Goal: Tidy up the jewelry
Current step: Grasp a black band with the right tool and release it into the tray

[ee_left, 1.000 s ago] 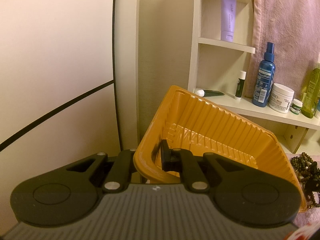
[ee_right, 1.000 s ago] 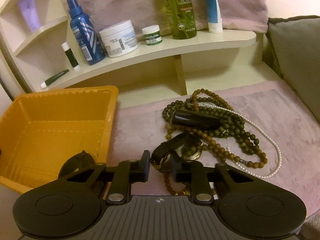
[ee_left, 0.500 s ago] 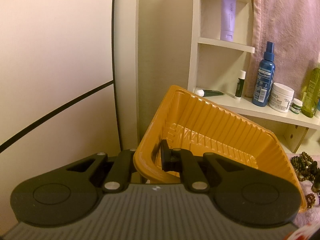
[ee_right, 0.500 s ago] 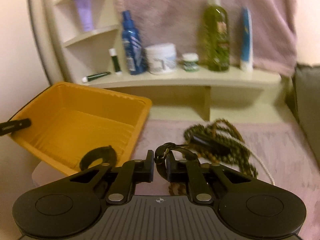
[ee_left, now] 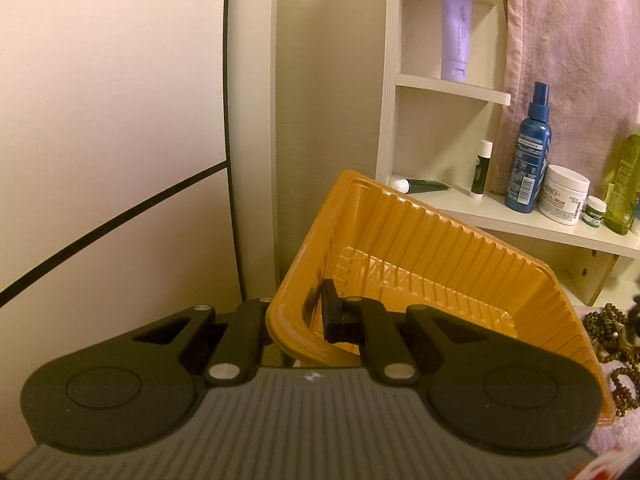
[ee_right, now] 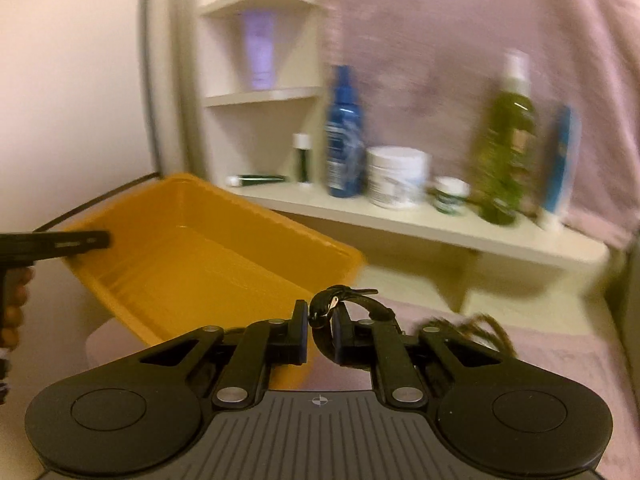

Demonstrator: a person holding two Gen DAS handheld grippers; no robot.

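Note:
My left gripper [ee_left: 298, 312] is shut on the near rim of the orange plastic tray [ee_left: 440, 248] and holds it tilted. One finger is inside the tray and the other sits behind its wall. In the right wrist view that same tray [ee_right: 200, 248] lies at the left, with a left finger [ee_right: 68, 242] reaching over its far corner. My right gripper [ee_right: 320, 320] is shut on a black wristwatch [ee_right: 360, 300], held in the air just right of the tray's near corner. The pile of beaded necklaces [ee_right: 472, 328] lies on the pink cloth behind it, blurred, and its edge [ee_left: 600, 328] shows beside the tray.
A white shelf [ee_right: 400, 220] behind carries a blue spray bottle [ee_right: 344, 136], a white jar [ee_right: 396, 176], a small jar, a green bottle [ee_right: 504, 148] and a blue tube. A purple tube [ee_left: 456, 32] stands on an upper shelf. A pink towel hangs behind. A hand [ee_right: 16, 300] shows at the left edge.
My right gripper closed on the watch, lifted it off the bead pile and swung left towards the tray while rolling. The left gripper and the tray stayed put.

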